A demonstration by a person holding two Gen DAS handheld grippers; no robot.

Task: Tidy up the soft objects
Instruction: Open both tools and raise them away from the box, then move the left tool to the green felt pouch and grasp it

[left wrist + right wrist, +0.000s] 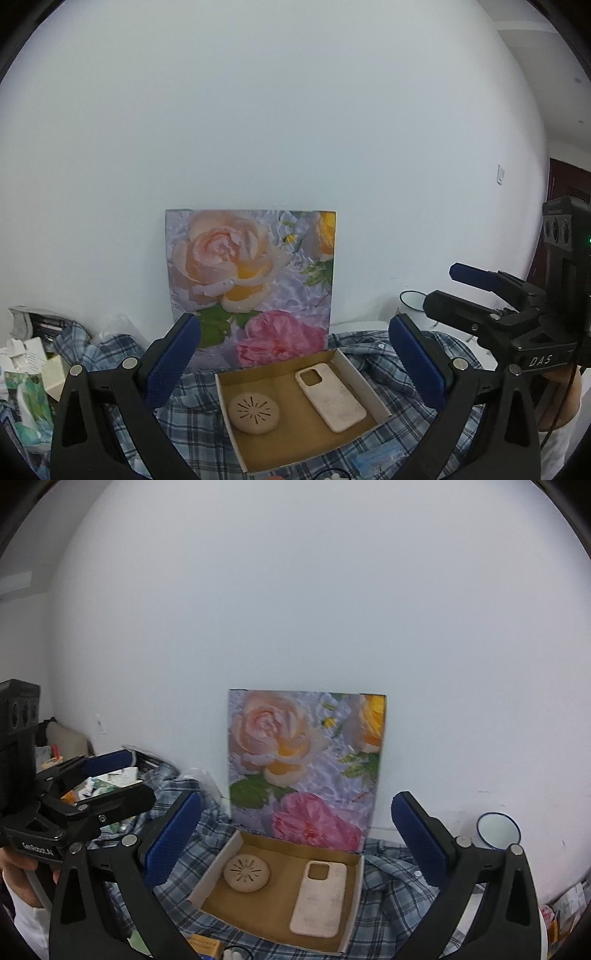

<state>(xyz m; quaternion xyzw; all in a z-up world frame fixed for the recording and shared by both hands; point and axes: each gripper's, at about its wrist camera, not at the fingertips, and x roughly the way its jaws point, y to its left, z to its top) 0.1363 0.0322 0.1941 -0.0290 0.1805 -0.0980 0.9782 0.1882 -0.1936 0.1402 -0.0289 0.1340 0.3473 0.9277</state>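
Observation:
A shallow cardboard box (354,373) (216,866) lies on a blue plaid shirt (195,413) (391,882). Inside it lie a round beige disc with slots (253,412) (246,872) and a pale pink soft phone case (330,396) (319,902). My left gripper (295,356) is open and empty, held above and in front of the box. My right gripper (297,830) is open and empty too, held above the box. Each gripper shows in the other's view: the right one (448,291) and the left one (138,775).
The box's flowered lid (251,288) (304,764) leans against the white wall. Clutter of packets and boxes (29,376) (107,779) lies at the left. A round blue-rimmed mirror (498,830) (413,299) stands at the right by the wall.

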